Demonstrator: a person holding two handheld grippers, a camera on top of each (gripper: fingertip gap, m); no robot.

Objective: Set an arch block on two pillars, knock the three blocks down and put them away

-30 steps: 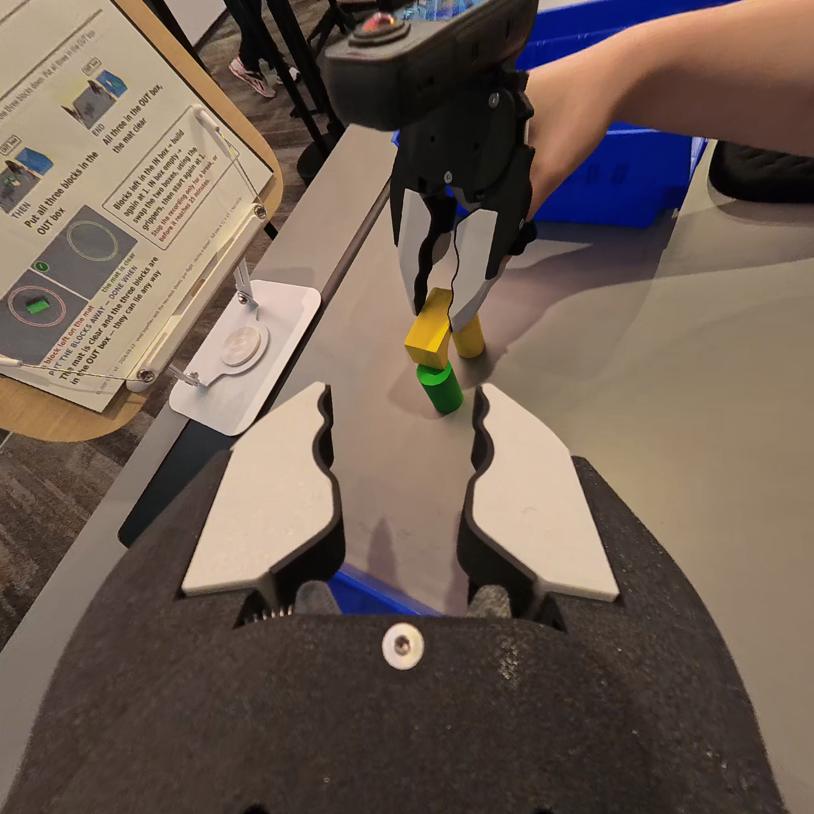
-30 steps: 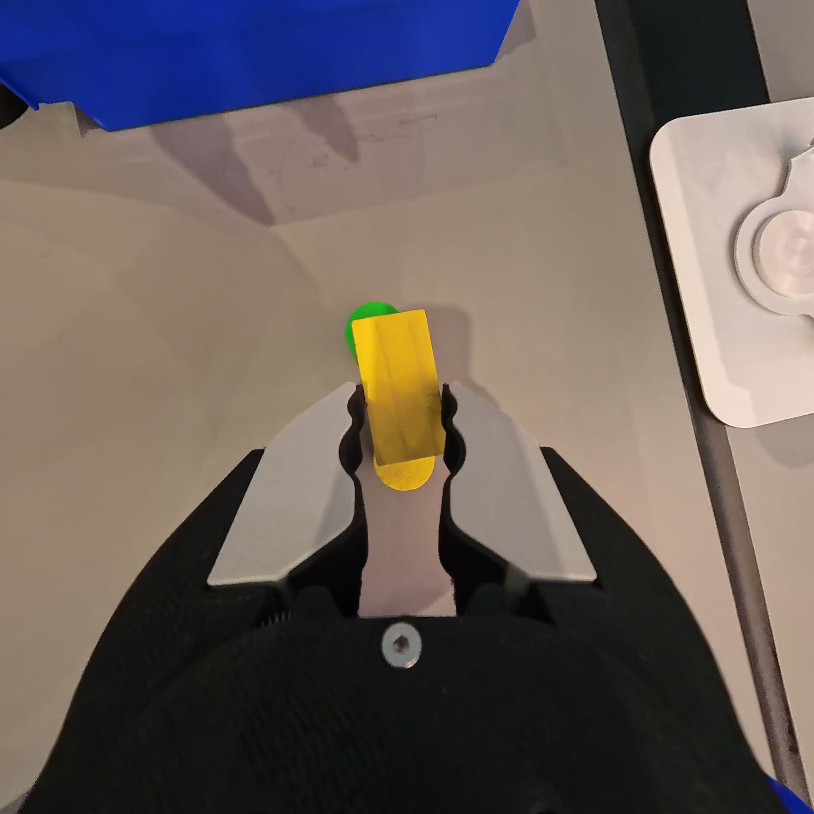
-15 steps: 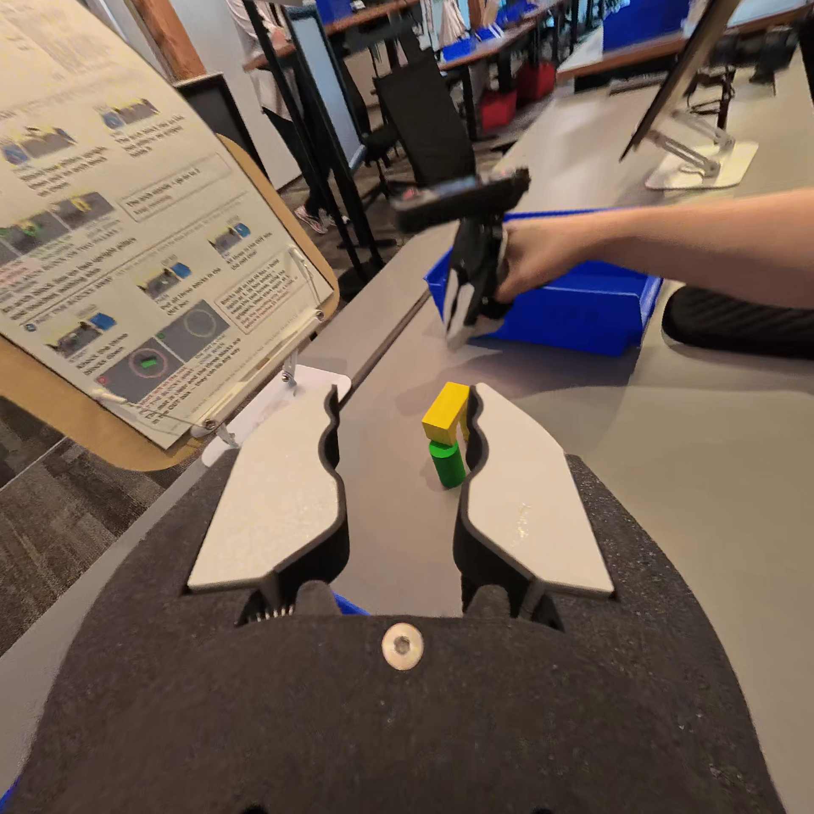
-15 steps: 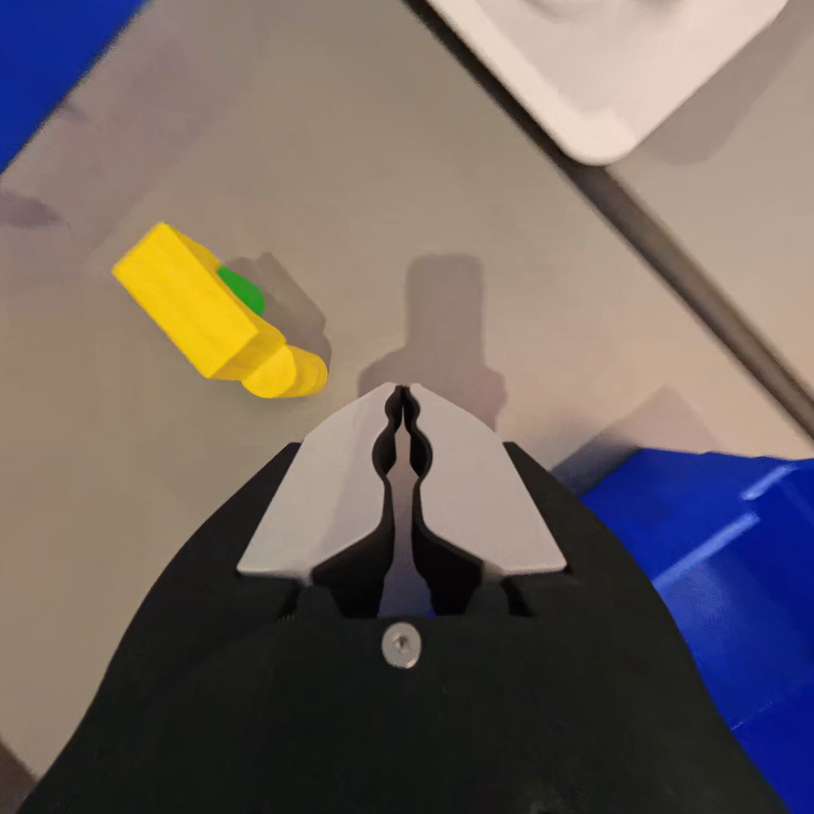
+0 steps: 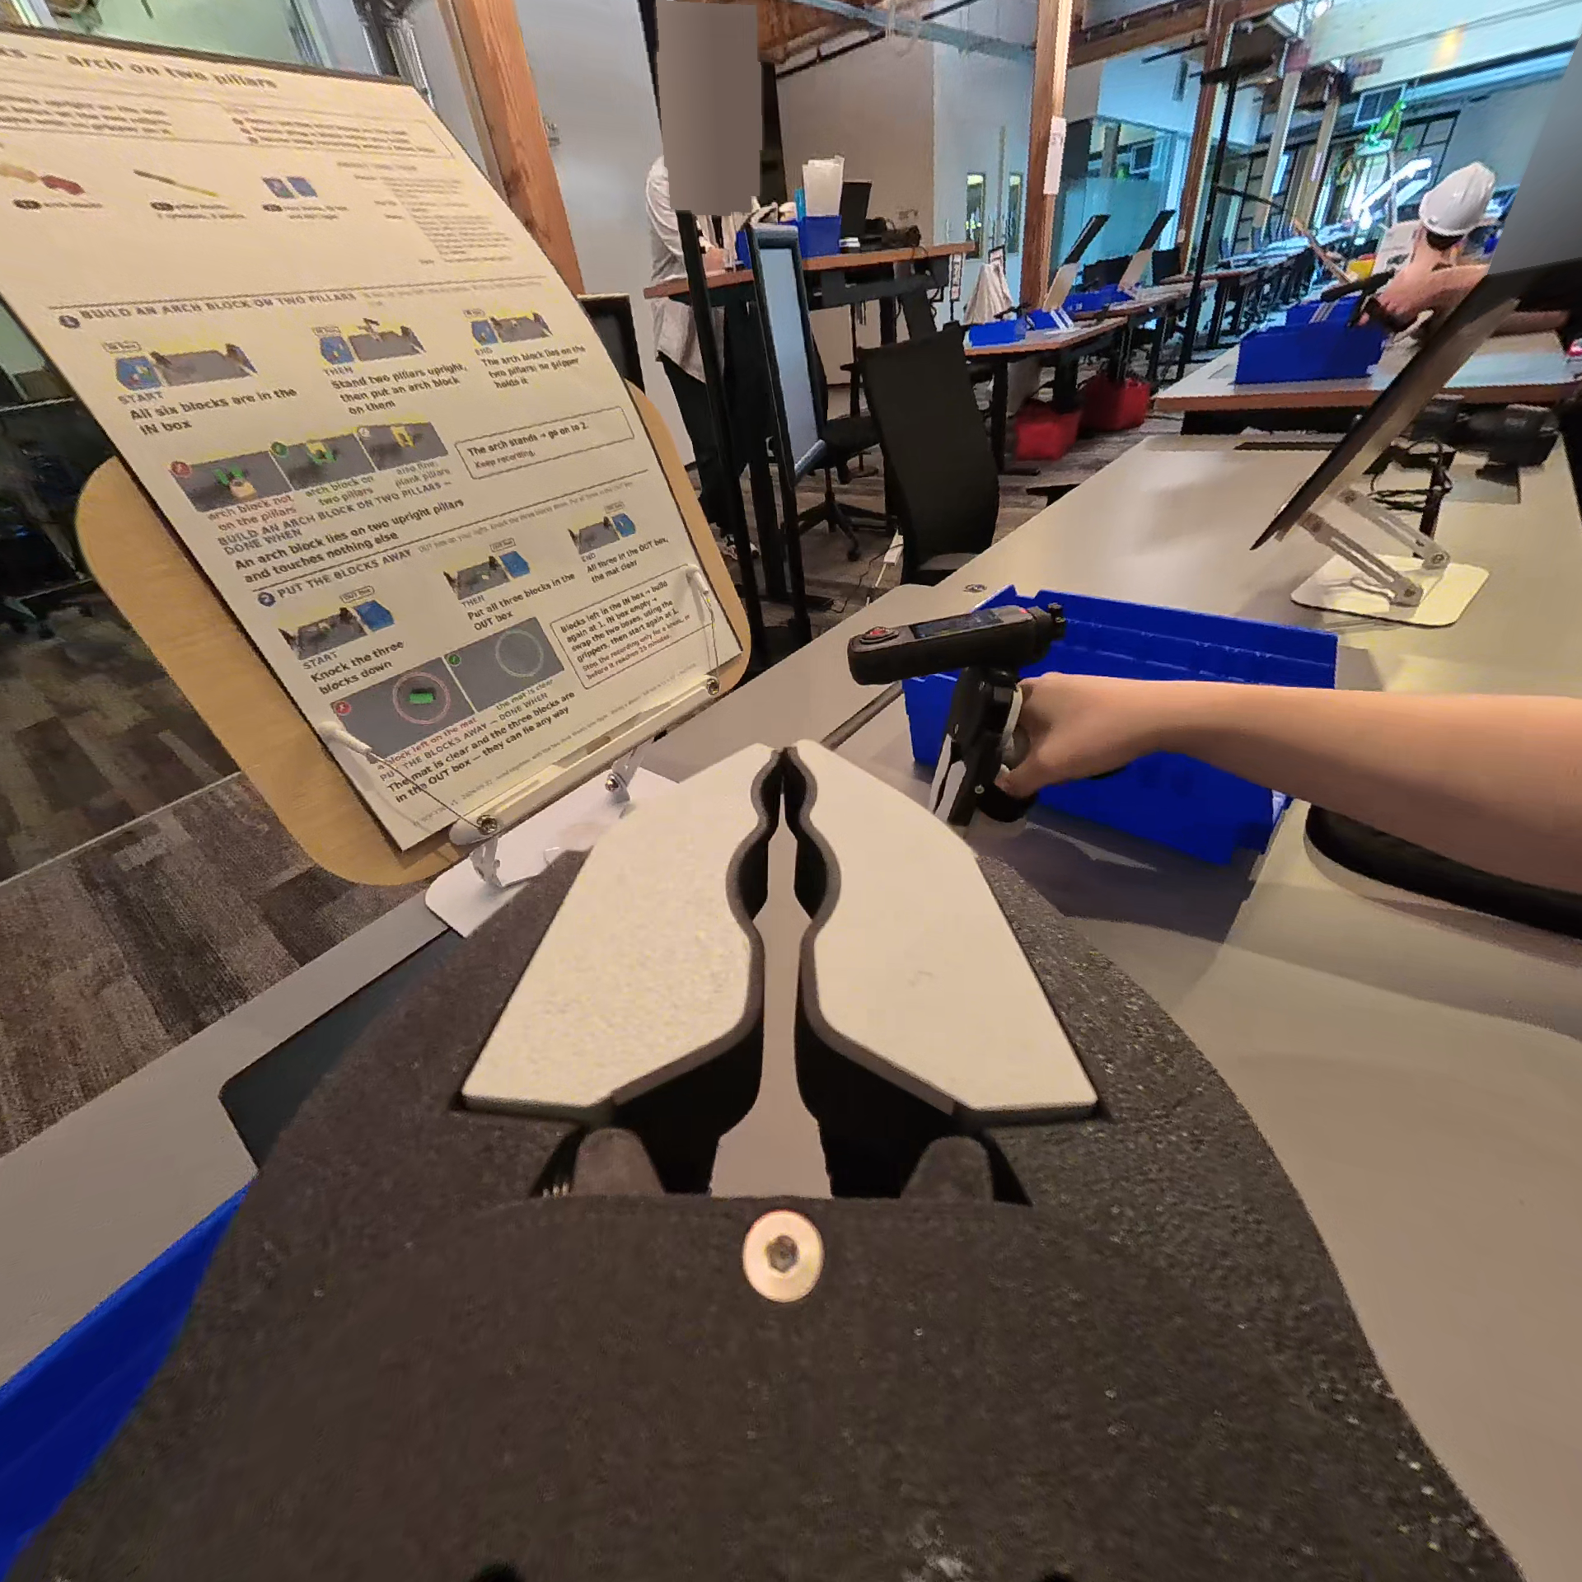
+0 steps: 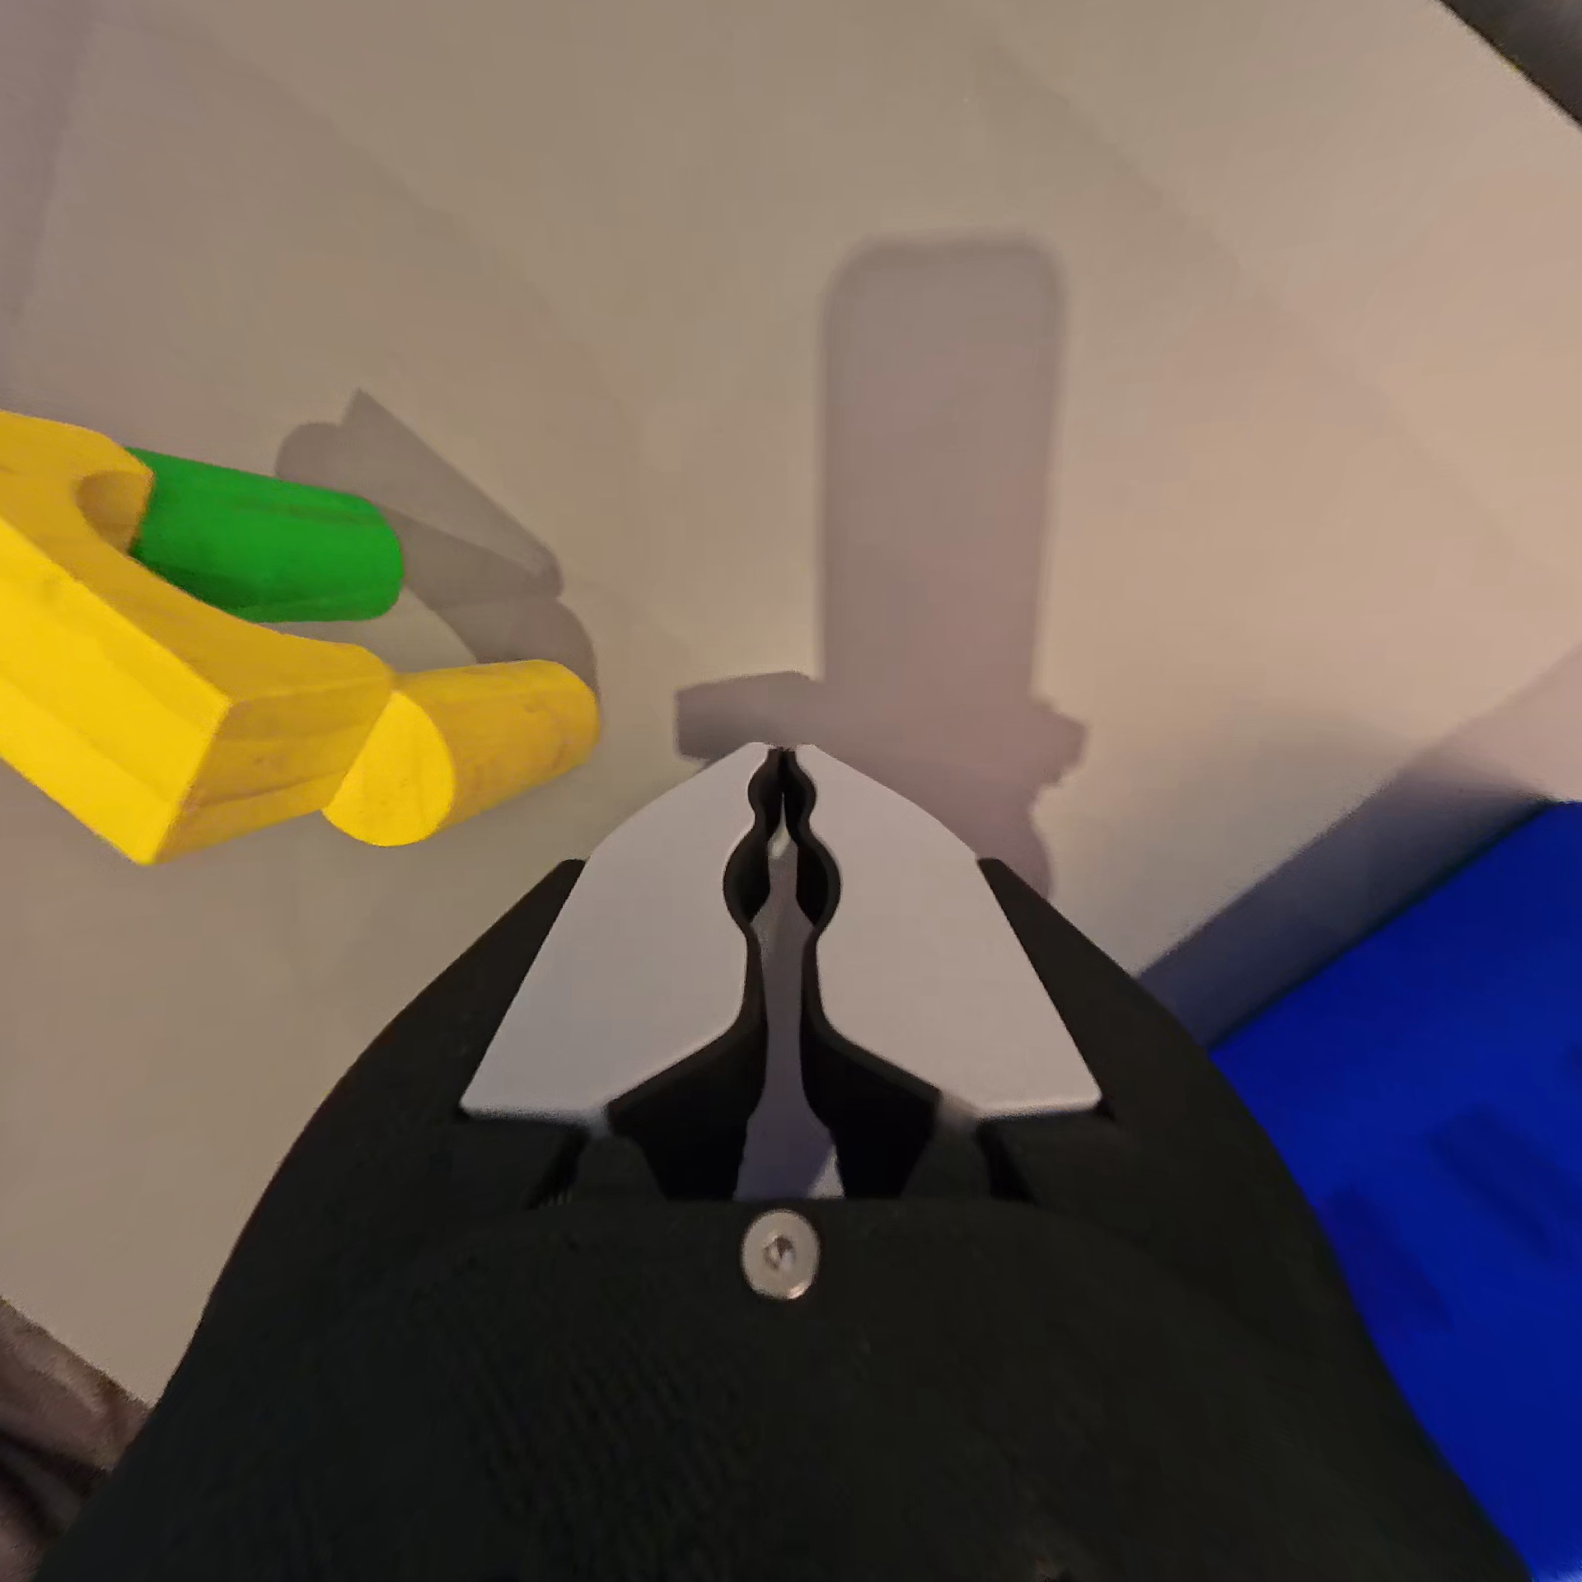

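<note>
In the right wrist view a yellow arch block [image 6: 111,685] lies across the tops of a green pillar [image 6: 265,556] and a yellow pillar [image 6: 488,736] on the grey table. My right gripper [image 6: 781,753] is shut and empty. Its tips are just right of the yellow pillar and do not touch it. In the left wrist view my left gripper [image 5: 783,753] is shut and empty, raised and pointing across the room. Its fingers hide the blocks. The right gripper [image 5: 954,805] shows there, held by a hand in front of a blue box.
A blue box [image 5: 1156,770] stands at the far right of the table, also seen in the right wrist view [image 6: 1412,1113]. Another blue box [image 5: 86,1370] edges in at the lower left. An instruction board [image 5: 342,471] on a white stand [image 5: 514,865] stands at the left. About 35 cm separates my left fingertips from my right. To reach the yellow arch block [image 6: 111,685] in a straight line is about 10 cm for my right fingers, about 25 cm for my left.
The right gripper let go of the arch, shut, and moved off to the side near the blue box. The left gripper shut and tilted up, so the blocks are now hidden from it.
</note>
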